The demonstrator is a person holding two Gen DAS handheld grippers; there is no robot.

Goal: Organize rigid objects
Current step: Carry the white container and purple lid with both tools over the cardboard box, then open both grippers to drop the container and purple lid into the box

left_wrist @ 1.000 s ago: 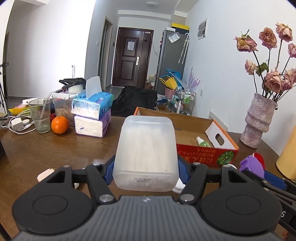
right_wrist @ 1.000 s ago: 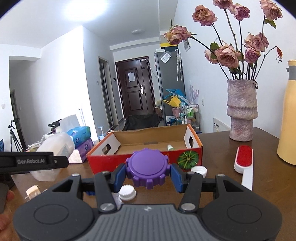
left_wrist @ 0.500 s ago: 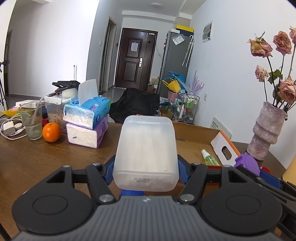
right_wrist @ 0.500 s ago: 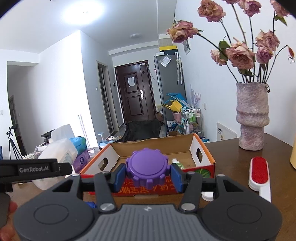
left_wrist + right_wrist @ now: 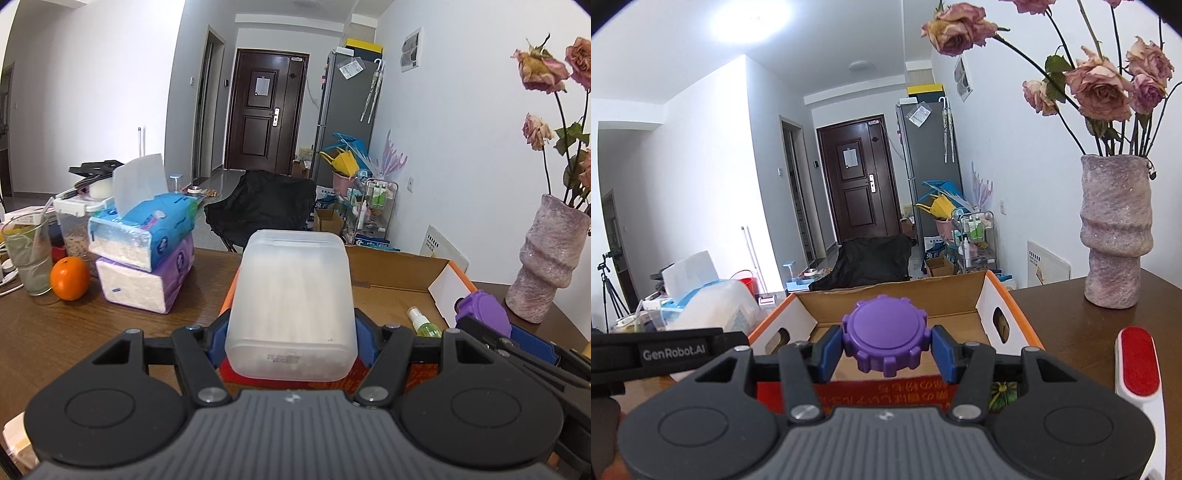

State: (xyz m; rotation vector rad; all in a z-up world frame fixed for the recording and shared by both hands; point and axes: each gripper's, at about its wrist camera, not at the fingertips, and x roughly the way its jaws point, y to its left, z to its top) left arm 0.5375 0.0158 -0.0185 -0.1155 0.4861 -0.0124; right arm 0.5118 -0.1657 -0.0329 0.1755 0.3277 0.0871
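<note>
My left gripper (image 5: 291, 341) is shut on a translucent white plastic box (image 5: 291, 306), held above the near wall of the open cardboard box (image 5: 391, 273). A small green spray bottle (image 5: 423, 323) lies inside that box. My right gripper (image 5: 886, 349) is shut on a purple cog-edged lid (image 5: 886, 334), held over the near edge of the cardboard box (image 5: 897, 295). The purple lid (image 5: 482, 314) and the right gripper also show at the right of the left wrist view. The white plastic box (image 5: 716, 306) and the left gripper's arm show at the left of the right wrist view.
On the wooden table (image 5: 55, 332) stand stacked tissue packs (image 5: 147, 254), an orange (image 5: 70, 277) and a glass (image 5: 27, 254) at the left. A vase (image 5: 1115, 229) of dried roses stands at the right, a red lint brush (image 5: 1137, 369) lies beside the box.
Both grippers have moved forward with their loads, from short of the cardboard box to over its near edge. The box now looms larger and the loose white caps are out of sight.
</note>
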